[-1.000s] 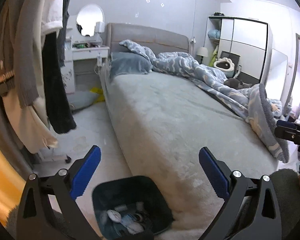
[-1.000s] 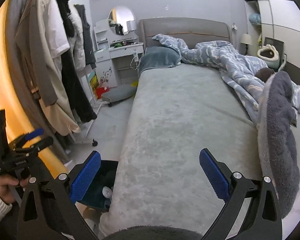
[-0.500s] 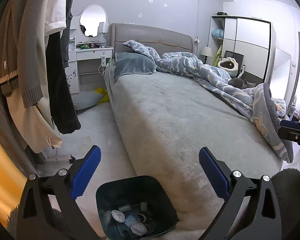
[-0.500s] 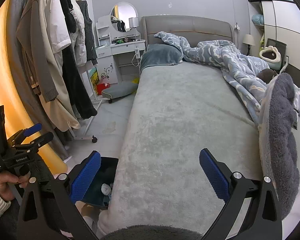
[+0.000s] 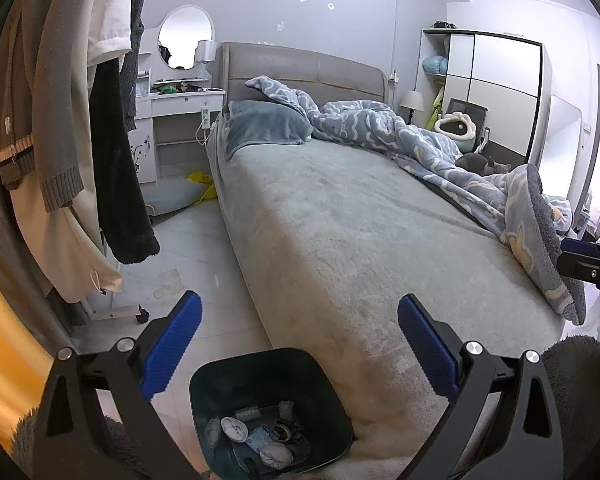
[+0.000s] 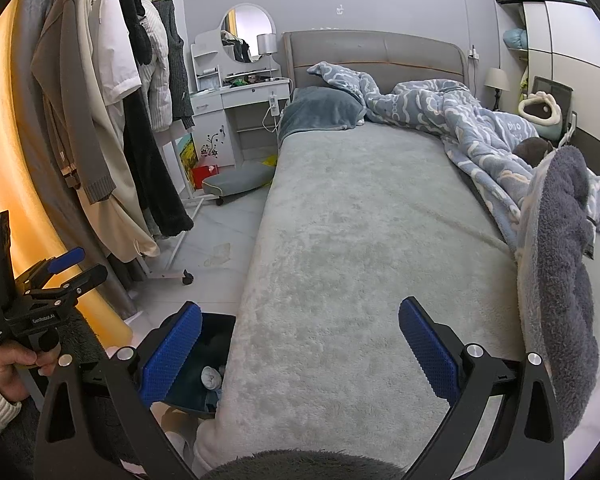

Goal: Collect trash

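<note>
Over the last second both views rose; the bin (image 5: 268, 412) below the left claw (image 5: 298, 344) shows more trash. Both claws, right (image 6: 298, 344) included, gape empty.

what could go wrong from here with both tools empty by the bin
The trash bin sits tight against the bed corner, right under the open left tool; a low swing could tip it. The scrap on the floor lies near the clothes rack wheel, and the hanging coats could snag a reach.
</note>
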A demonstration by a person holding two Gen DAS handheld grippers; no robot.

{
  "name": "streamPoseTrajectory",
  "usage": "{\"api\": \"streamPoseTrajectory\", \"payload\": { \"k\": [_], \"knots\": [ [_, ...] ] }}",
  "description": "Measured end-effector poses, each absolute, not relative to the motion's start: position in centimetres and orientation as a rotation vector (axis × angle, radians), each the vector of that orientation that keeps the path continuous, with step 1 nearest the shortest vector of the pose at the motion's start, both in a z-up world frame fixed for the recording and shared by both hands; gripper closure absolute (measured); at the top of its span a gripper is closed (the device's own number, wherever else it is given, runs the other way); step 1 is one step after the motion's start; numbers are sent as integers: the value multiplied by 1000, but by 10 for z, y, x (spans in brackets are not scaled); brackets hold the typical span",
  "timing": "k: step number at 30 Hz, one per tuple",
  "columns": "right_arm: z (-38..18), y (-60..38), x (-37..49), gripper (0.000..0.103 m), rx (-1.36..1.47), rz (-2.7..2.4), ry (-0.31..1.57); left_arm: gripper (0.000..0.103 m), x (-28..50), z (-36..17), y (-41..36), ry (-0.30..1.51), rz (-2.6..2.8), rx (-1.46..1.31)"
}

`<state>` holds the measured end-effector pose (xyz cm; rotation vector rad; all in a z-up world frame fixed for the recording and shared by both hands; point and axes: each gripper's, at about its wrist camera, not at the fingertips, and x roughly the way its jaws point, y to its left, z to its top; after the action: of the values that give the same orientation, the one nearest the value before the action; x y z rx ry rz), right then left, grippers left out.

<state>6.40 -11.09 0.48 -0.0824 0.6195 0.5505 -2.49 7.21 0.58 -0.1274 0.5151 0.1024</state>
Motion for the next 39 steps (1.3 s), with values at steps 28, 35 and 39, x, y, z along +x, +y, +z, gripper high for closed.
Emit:
{"api": "streamPoseTrajectory", "payload": {
  "k": [28,35,39],
  "knots": [
    [6,-112,65,3,-83,550,621,3,-25,4,71,520,100,-121],
    [7,-112,64,3,-80,551,620,3,-26,5,73,526,91,-130],
    [7,-112,65,3,-84,552,620,3,-25,5,73,526,90,-129]
  ]
}}
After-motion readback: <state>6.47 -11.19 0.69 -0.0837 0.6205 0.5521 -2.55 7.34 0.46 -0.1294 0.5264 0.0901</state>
